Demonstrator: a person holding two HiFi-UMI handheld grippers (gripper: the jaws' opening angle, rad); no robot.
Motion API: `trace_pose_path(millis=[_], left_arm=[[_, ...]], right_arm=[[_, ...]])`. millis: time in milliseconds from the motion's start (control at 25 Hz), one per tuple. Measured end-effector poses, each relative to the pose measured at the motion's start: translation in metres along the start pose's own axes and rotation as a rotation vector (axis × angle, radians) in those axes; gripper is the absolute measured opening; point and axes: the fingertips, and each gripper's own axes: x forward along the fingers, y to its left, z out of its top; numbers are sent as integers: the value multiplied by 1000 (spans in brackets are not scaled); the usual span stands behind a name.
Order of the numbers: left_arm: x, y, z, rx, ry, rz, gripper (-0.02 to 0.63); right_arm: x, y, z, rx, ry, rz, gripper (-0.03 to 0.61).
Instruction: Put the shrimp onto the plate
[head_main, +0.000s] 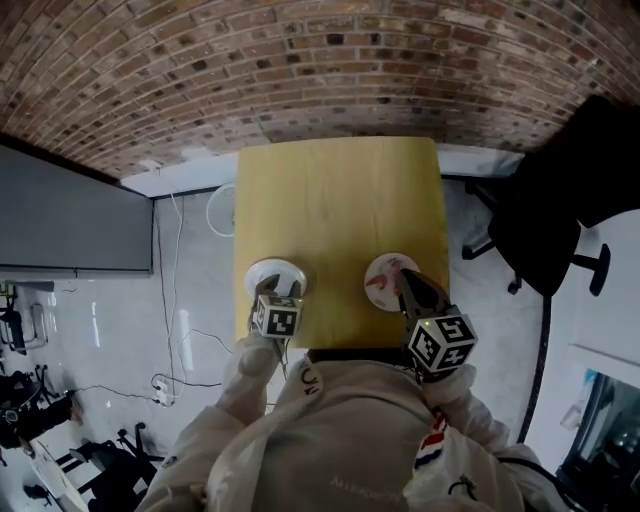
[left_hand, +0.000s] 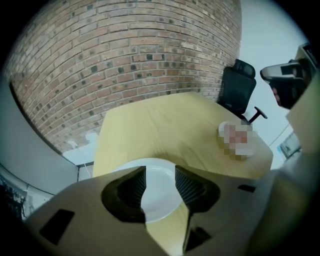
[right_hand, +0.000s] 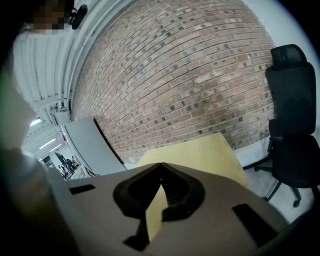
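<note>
Surface (head_main: 340, 200) of yellow wood fills the middle of the head view, set against a brick wall (head_main: 320, 60). We see two round white pieces near its close edge, well apart. The plate (head_main: 262, 268) lies on the left and a dish (head_main: 373, 268) on the right. The shrimp (head_main: 384, 282) shows as pinkish-red shapes lying on the dish. Our left tongs (head_main: 280, 290) hang over the near rim of the plate, and our right tongs (head_main: 405, 278) reach over the near side of the dish beside the shrimp. Each carries its marker cube (head_main: 441, 343) toward us. A black office chair (head_main: 560, 220) stands on the pale floor to the right of the surface.

In the left gripper view, the left tongs (left_hand: 160, 170) are spread wide and pinch nothing. The plate (left_hand: 157, 202) shows through the gap, lying on the surface (left_hand: 165, 125) below. Farther off to the right we see the dish (left_hand: 223, 131), but a mosaic patch covers what lies on it. The office chair (left_hand: 239, 90) stands behind it, in front of the brick wall (left_hand: 125, 60).

In the right gripper view, the right tongs (right_hand: 160, 165) are pressed together at the tips. Only a sliver of the surface (right_hand: 200, 155) shows below the tips. Neither the dish nor the shrimp appears in this view. The brick wall (right_hand: 190, 75) rises ahead and the office chair (right_hand: 292, 125) stands at the right.
</note>
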Motion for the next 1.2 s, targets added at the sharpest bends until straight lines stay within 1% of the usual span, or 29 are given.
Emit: trace_pose_path(millis=[440,560,720,920,1200], left_arm=[[10,70,-32,-69,34,2,179],[16,83,-39,-83,45,-10,181],[24,88,-44,-83,60,-56,181],[31,81,-49,-70,86,-118,183],[37,80,-52,-70,103,-142,183]], right_arm=[[56,54,-1,-37,51,38,25],[70,64,-4,-43,65,42,25],[83,71,-6,-48,82,33,25],[93,77,-6,-53,99,21,25],[104,85,-6,-65,113,33,25]])
